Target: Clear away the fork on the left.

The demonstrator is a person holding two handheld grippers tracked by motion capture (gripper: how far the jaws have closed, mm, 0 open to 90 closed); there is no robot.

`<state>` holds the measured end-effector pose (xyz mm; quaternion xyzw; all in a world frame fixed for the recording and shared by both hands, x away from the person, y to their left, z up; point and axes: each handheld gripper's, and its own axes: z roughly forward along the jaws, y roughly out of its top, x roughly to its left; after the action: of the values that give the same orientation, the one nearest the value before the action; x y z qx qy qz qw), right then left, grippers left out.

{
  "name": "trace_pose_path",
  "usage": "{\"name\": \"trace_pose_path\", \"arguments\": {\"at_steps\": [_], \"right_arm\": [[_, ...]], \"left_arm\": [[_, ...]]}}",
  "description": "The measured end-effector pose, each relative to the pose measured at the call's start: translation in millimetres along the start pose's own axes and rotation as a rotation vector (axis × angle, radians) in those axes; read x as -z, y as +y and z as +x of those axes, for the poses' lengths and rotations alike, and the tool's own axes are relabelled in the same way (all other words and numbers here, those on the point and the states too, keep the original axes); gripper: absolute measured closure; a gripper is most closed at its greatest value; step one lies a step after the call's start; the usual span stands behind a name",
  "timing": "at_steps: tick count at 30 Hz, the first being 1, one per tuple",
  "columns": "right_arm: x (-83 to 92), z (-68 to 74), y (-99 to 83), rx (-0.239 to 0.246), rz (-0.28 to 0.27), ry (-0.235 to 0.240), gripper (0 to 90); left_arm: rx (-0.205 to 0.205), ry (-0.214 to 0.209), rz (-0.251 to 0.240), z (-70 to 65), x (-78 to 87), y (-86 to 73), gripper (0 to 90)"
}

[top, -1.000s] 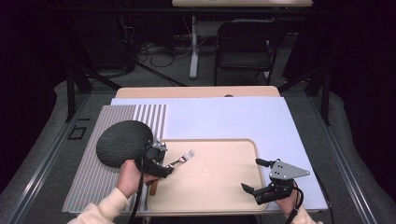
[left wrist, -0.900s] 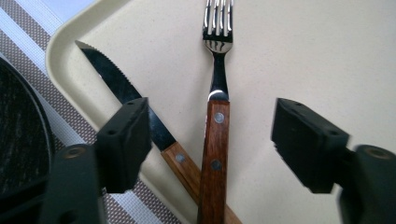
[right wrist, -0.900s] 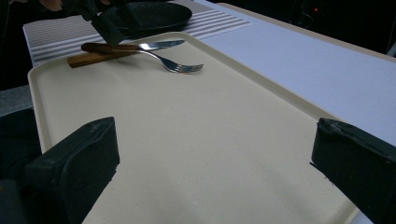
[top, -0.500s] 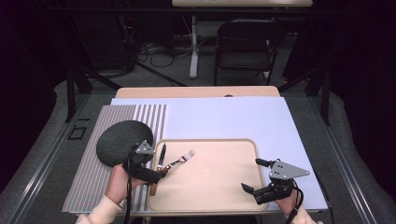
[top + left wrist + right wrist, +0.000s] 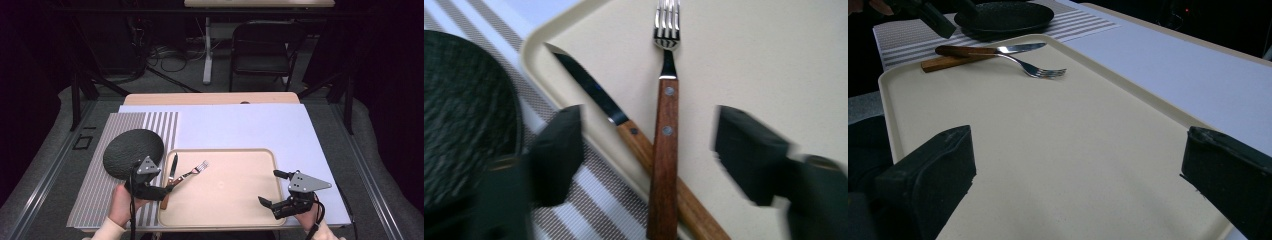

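Our left hand-held gripper [image 5: 646, 150] has drawn back from the tray [image 5: 250, 200], jaws closing yet empty astride the fork [image 5: 665, 135], knife [image 5: 624, 127] still ungrasped.

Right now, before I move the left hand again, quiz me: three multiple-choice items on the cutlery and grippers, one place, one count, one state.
1. The fork handle lies
A. across the knife handle
B. on the black plate
C. off the tray

2. Rivets showing on the fork handle:
A. none
B. two
C. five

3. The left gripper is
A. shut on the fork
B. open astride both handles
C. shut on the plate

Key: 1 A, handles cross; 2 B, two rivets show; 3 B, gaps show beside both jaws.
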<state>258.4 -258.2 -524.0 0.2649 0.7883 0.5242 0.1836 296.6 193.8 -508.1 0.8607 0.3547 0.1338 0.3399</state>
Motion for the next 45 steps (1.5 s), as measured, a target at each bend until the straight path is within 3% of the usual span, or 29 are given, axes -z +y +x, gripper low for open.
{"name": "trace_pose_path", "arguments": {"at_steps": [7,12,25,39,45], "right_arm": [[-0.1,-0.2,0.0,0.001,0.000,0.000,0.1],[-0.2,0.0,0.0,0.001,0.001,0.000,0.1],[-0.1,0.0,0.0,0.001,0.000,0.001,0.2],[0.3,0.1,-0.1,0.000,-0.001,0.000,0.2],[0.3,0.1,-0.1,0.000,-0.001,0.000,0.2]], "left_arm": [[0.023,0.025,0.008,7.1,2.0,-14.3,72.1],[0.020,0.010,0.063,9.2,-8.6,-18.7,84.9],[0.010,-0.047,0.108,4.9,-14.5,-18.8,86.7],[-0.069,-0.083,0.138,-14.9,-17.6,-14.6,85.9],[-0.084,-0.118,0.144,-22.2,-20.9,-14.3,85.9]]}}
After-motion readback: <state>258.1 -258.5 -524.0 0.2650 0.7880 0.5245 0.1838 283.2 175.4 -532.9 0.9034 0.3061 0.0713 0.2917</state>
